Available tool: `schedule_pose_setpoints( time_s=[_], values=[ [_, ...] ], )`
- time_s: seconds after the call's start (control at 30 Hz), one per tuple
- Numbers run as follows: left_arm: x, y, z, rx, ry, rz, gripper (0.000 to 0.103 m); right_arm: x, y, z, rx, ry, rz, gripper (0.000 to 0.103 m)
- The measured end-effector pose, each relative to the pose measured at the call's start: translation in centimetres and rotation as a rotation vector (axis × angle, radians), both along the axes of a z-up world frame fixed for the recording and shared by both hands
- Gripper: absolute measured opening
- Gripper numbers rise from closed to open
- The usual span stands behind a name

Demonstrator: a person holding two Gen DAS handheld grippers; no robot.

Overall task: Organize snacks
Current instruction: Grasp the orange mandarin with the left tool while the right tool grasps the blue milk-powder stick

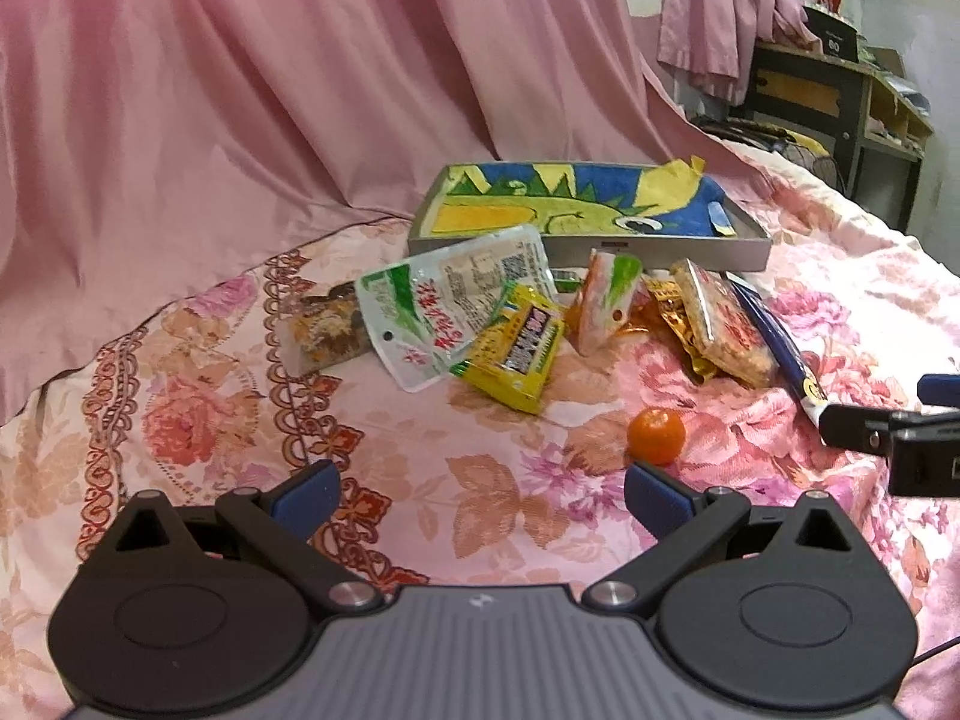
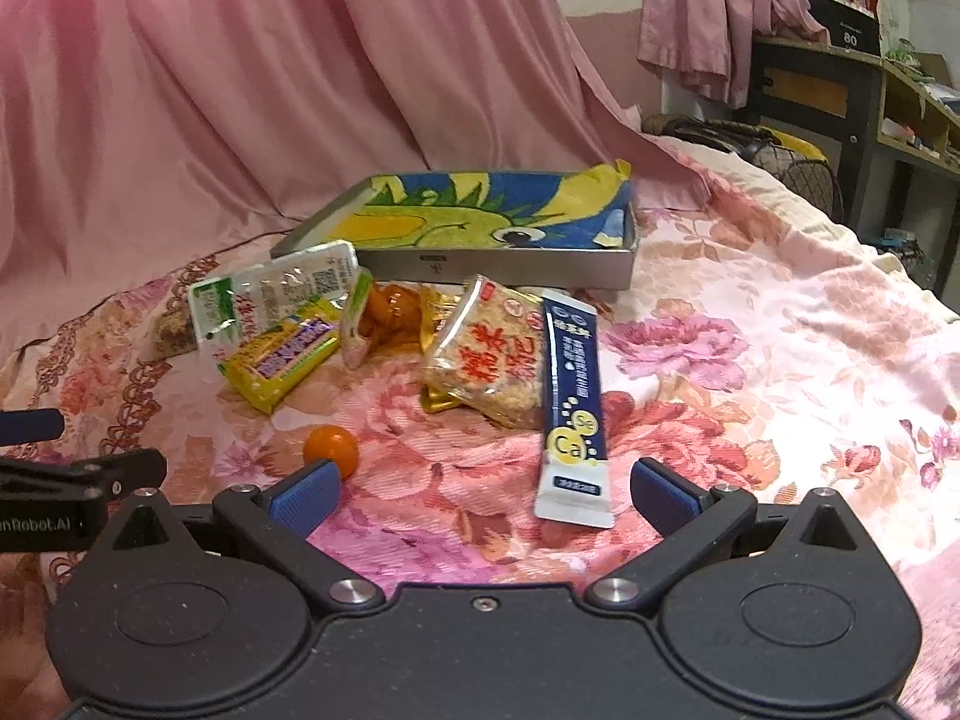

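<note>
Snacks [image 1: 516, 354] lie heaped near the grey box [image 1: 660, 252]; left gripper [image 1: 480, 498] and right gripper [image 2: 483, 495] hover spread wide, holding nothing.

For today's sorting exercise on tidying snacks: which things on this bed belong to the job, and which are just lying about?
Belong to the job:
grey tray
yellow snack bar
green-and-white pouch
rice cracker pack
blue sachet
small orange

Just lying about:
pink curtain
floral bedspread
wooden shelf unit
</note>
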State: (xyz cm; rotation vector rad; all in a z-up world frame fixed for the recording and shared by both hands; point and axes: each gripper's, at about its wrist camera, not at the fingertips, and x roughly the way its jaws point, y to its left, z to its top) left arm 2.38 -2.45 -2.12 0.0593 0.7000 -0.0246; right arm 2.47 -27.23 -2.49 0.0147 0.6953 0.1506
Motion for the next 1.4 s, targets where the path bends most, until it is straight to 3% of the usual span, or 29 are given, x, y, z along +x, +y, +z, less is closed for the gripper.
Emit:
schedule_pose_setpoints(
  time_s=[0.27, 0.43, 0.9, 1.07, 1.17, 1.4],
  values=[
    [1.7, -1.8, -1.0, 0.017, 0.039, -0.084, 0.103, 2.8, -1.7, 0.2, 0.009, 0.045, -0.01, 0.102],
    [2.8, -3.0, -1.6, 0.01, 0.064, -0.124, 0.103, 4.9, -3.3, -0.2, 0.086, 0.097, 0.004, 0.102],
    [4.9, -4.1, -2.4, -0.025, 0.078, -0.148, 0.103, 9.3, -5.7, -2.2, 0.173, 0.214, -0.002, 0.102],
    [5.0, -5.1, -2.8, -0.027, 0.076, -0.175, 0.102, 10.8, -6.9, -4.2, 0.329, 0.253, -0.015, 0.102],
    [4.8, -5.5, -3.0, -0.033, 0.069, -0.195, 0.102, 11.3, -7.1, -4.4, 0.36, 0.269, -0.009, 0.102],
    [5.7, -5.7, -3.8, -0.069, 0.093, -0.2, 0.088, 12.6, -7.1, -5.4, 0.371, 0.322, 0.018, 0.099]
  ],
)
